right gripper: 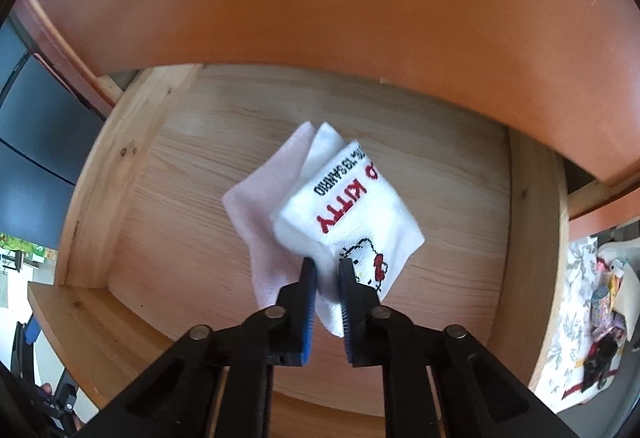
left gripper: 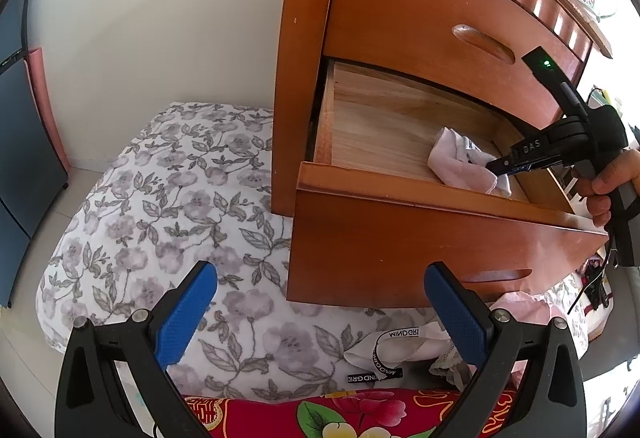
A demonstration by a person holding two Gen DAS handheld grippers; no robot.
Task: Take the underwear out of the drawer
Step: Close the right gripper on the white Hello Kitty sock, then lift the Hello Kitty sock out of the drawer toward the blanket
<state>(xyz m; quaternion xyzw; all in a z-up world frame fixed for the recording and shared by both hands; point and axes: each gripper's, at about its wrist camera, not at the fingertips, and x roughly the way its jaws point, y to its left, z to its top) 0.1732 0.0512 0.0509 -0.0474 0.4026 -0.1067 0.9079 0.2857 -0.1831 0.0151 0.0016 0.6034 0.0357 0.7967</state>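
Pale wood-grain drawer (right gripper: 192,165) | right tool (right gripper: 327,270) pinching soft white folded underwear (right gripper: 352,213) | left tool (left gripper: 320,302) spread wide

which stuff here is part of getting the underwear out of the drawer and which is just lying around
Part of the job:
- white and pink underwear
- open drawer
- right gripper, shut on the underwear
- left gripper, open, holding nothing

Just lying about:
- floral bedding
- printed strap
- red flowered cloth
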